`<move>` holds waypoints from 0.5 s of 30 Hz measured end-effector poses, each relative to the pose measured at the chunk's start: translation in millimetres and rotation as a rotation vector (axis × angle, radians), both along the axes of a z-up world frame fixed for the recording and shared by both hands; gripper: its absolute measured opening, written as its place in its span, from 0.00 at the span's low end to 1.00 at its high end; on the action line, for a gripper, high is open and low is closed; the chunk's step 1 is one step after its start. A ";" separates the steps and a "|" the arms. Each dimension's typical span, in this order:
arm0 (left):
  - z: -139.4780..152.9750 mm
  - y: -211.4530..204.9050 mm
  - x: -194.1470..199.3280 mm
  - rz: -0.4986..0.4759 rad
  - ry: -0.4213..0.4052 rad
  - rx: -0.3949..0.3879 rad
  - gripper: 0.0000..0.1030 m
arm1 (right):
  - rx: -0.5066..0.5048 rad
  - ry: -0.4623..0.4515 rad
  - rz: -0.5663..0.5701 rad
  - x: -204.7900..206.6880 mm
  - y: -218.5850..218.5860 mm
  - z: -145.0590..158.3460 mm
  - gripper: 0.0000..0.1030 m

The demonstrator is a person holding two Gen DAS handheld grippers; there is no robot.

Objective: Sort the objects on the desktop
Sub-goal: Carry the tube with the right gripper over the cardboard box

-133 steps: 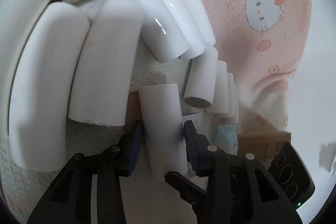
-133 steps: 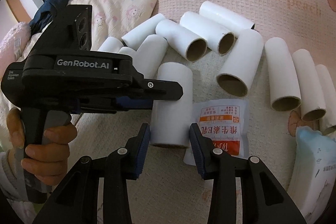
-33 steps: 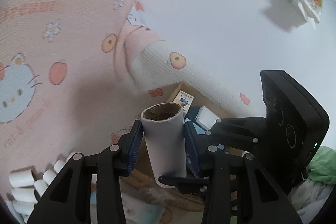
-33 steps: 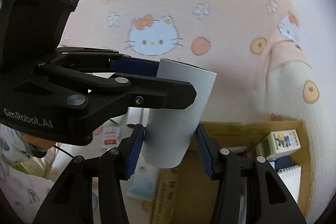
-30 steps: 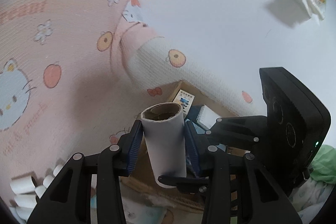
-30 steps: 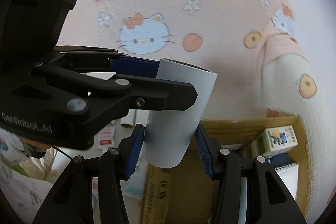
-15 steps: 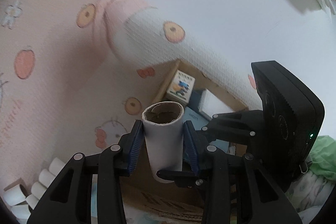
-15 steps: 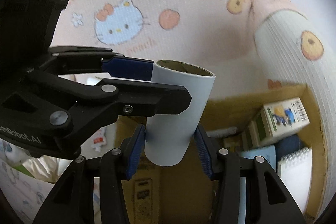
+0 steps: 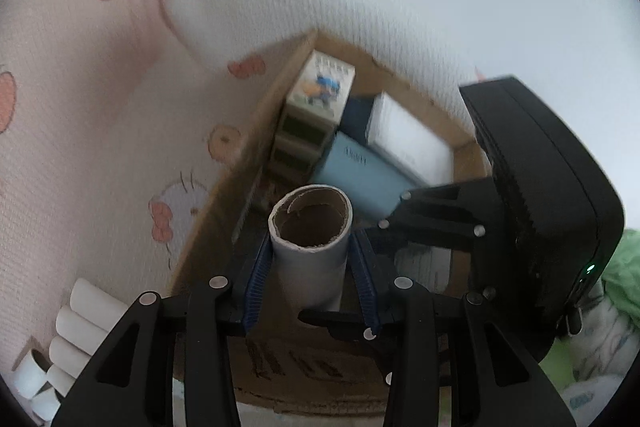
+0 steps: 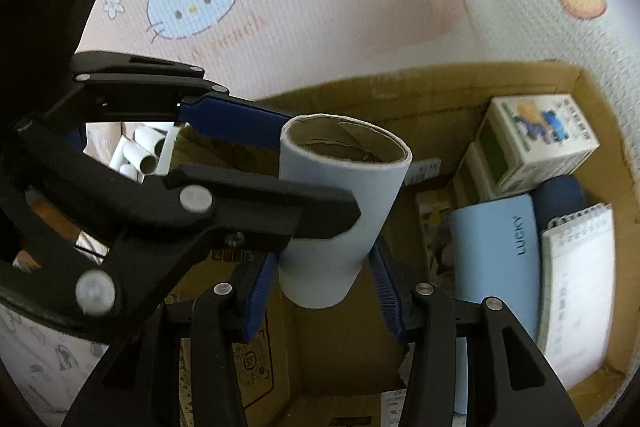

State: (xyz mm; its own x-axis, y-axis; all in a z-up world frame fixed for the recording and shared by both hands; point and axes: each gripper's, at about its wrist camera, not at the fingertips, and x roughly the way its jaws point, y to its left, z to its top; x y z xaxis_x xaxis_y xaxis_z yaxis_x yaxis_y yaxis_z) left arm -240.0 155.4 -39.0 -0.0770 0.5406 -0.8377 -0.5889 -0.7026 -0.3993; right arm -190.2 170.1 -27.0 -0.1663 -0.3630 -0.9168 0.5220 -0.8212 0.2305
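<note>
While both tools hang over the cardboard box [image 10: 420, 95], the left hand-held gripper [image 9: 310, 279] clamps a white paper tube [image 9: 309, 247] upright between its blue pads, brown open end up; the right hand-held gripper [image 10: 322, 279] likewise squeezes the lower part of a paper tube [image 10: 340, 211], with the left tool's black arm crossing in front of it; whether these are one tube or two, I cannot tell; inside the box lie a small printed carton [image 10: 540, 143], a pale blue case [image 10: 496, 259] marked LUCKY and a spiral notepad [image 10: 576, 283]; more white tubes [image 9: 68, 347] lie on the pink cartoon-print sheet [image 10: 340, 7] beside the box.
</note>
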 end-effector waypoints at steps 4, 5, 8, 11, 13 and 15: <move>-8.1 2.5 1.3 -0.024 -0.022 -0.077 0.42 | -0.025 -0.042 0.024 0.2 -4.1 -10.0 0.43; -10.4 2.4 0.4 -0.025 -0.034 -0.090 0.42 | -0.029 -0.046 0.026 0.0 -4.9 -11.9 0.43; -13.8 -1.2 -1.4 -0.018 -0.053 -0.114 0.42 | -0.054 -0.079 0.037 -1.4 -6.6 -19.4 0.43; -21.5 -3.7 -6.8 0.019 -0.119 -0.152 0.43 | -0.066 -0.120 0.052 -2.3 -8.8 -26.9 0.43; -23.2 -2.0 -5.7 0.012 -0.114 -0.175 0.43 | -0.056 -0.119 0.062 -2.0 -11.2 -29.1 0.42; -24.8 -1.7 -5.0 0.022 -0.118 -0.196 0.43 | -0.060 -0.138 0.068 -4.2 -12.2 -32.0 0.42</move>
State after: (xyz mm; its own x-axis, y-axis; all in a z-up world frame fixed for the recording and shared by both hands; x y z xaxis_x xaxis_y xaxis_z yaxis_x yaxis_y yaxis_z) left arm -245.0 153.7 -63.7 0.0176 0.3659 -0.9305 -0.5301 -0.7857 -0.3189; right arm -194.3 157.9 -59.1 -0.0131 -0.4240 -0.9056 0.5358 -0.7676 0.3517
